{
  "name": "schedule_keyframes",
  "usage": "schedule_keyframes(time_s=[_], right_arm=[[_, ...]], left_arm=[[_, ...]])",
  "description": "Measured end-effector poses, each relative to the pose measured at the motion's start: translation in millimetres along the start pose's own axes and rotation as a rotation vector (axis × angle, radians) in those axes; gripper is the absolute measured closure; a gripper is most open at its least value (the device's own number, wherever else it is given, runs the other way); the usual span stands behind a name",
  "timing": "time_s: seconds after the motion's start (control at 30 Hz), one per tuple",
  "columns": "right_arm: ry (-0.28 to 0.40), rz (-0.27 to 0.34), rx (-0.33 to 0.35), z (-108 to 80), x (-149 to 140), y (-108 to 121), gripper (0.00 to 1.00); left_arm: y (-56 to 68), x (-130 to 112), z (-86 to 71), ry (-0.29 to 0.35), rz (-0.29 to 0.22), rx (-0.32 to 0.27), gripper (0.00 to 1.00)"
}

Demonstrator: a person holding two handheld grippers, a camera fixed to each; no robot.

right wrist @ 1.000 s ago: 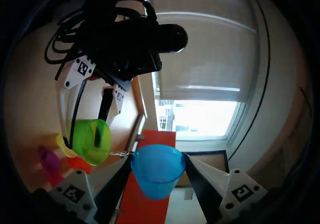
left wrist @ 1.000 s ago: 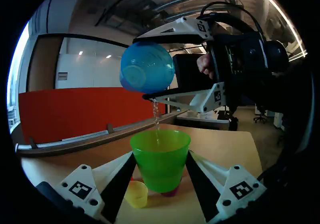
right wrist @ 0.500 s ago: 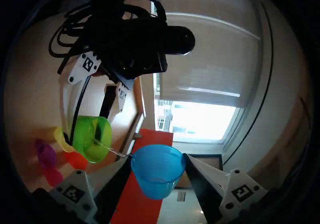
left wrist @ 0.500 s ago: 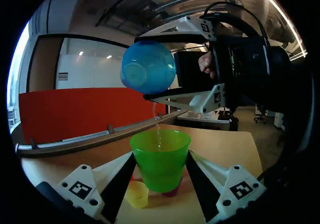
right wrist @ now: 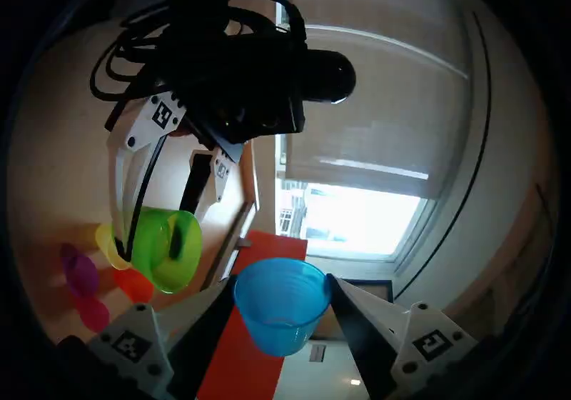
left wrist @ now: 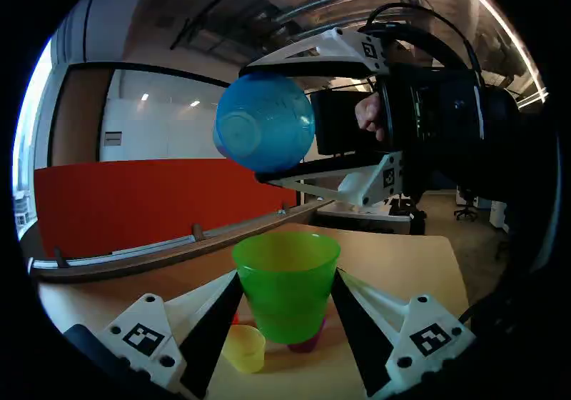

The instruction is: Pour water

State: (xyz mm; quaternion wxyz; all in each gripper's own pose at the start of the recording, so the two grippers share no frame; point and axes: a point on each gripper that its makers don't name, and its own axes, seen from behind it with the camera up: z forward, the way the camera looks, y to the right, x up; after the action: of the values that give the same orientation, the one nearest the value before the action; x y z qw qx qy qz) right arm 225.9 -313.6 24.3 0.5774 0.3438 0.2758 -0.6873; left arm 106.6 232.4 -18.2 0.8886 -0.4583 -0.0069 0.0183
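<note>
My left gripper (left wrist: 288, 301) is shut on an upright green cup (left wrist: 287, 282) held above the wooden table (left wrist: 400, 261). Above it hangs a blue cup (left wrist: 265, 121), tipped on its side with its mouth turned away, and my right gripper (left wrist: 278, 125) is shut on it. No water stream runs between the two cups. In the right gripper view the blue cup (right wrist: 281, 314) sits between my right gripper's (right wrist: 280, 313) fingers, and the green cup (right wrist: 168, 248) is held by my left gripper (right wrist: 153, 246) at the lower left.
Small yellow (left wrist: 243, 347) and pink (left wrist: 307, 341) cups stand on the table under the green one; the right gripper view also has purple (right wrist: 78, 271) and orange (right wrist: 133, 283) cups. An orange partition (left wrist: 143, 200) and a rail line the table's far edge. A hand (left wrist: 367, 111) holds the right gripper.
The thin stream of water from the blue cup into the green cup has stopped. The blue cup has lifted slightly and tilted a little further. The green cup has stayed put.
</note>
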Motion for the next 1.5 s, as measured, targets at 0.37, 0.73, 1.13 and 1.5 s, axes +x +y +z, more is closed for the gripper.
schedule_keyframes(time_s=[0.37,0.73,1.13,1.5], right_arm=[[0.0,-0.011,-0.003,-0.1,1.1,2.6,0.09],[-0.003,-0.026,-0.008,-1.0,2.6,4.3,0.09],[-0.008,-0.04,-0.016,-2.3,4.1,5.7,0.08],[-0.005,-0.036,-0.013,-4.0,2.5,5.3,0.09]], left_arm=[[-1.3,3.3,-1.6,0.005,0.001,0.003,0.18],[0.3,4.9,-1.7,0.008,0.005,0.003,0.18],[2.9,7.4,-1.7,0.01,0.008,0.001,0.18],[3.2,7.4,-1.7,0.01,0.009,0.002,0.18]])
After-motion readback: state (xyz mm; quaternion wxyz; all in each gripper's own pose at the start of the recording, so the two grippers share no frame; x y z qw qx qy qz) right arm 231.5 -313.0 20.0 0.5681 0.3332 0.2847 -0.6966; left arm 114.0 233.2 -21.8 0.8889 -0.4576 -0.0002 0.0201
